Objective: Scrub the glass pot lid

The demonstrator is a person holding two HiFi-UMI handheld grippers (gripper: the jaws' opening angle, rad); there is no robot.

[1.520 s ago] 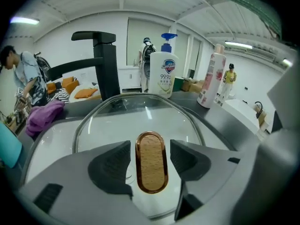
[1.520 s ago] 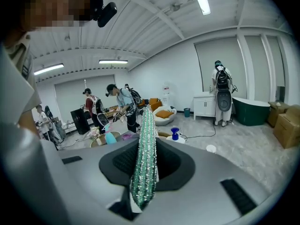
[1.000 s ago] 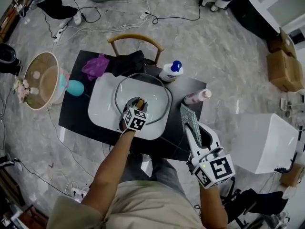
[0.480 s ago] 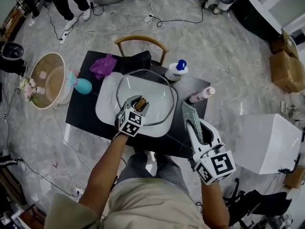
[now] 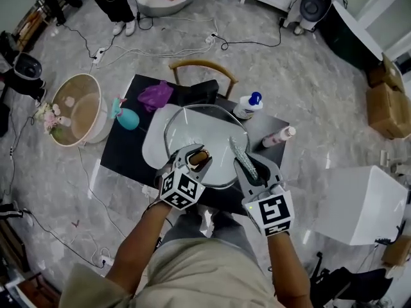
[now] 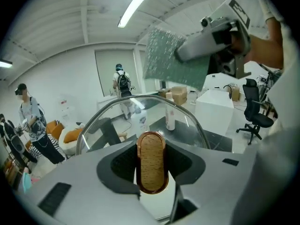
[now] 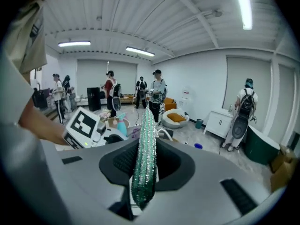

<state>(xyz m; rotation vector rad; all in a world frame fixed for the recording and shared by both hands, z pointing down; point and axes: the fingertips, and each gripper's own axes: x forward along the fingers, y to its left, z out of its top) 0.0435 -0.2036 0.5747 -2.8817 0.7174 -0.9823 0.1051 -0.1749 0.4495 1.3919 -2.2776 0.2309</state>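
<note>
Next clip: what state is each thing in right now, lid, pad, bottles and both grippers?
Glass lid: held up, tilted.
Left gripper: shut on the lid's knob.
Scrub pad: clamped edge-on.
Right gripper: shut on the scrub pad.
Blue-capped bottle: upright, capped.
Pink-capped bottle: upright, capped.

scrub pad (image 7: 144,158): glittery green | lid knob (image 6: 151,162): speckled brown | table (image 5: 124,153): black | cloth (image 5: 155,95): purple

You're working in a big open lab-style hall: strip lights (image 6: 135,6) overhead, cables (image 5: 253,43) trailing across the marble-look floor (image 5: 308,63), cardboard boxes (image 5: 385,104) stacked aside, an office chair (image 6: 255,116), people (image 7: 157,95) standing around.
</note>
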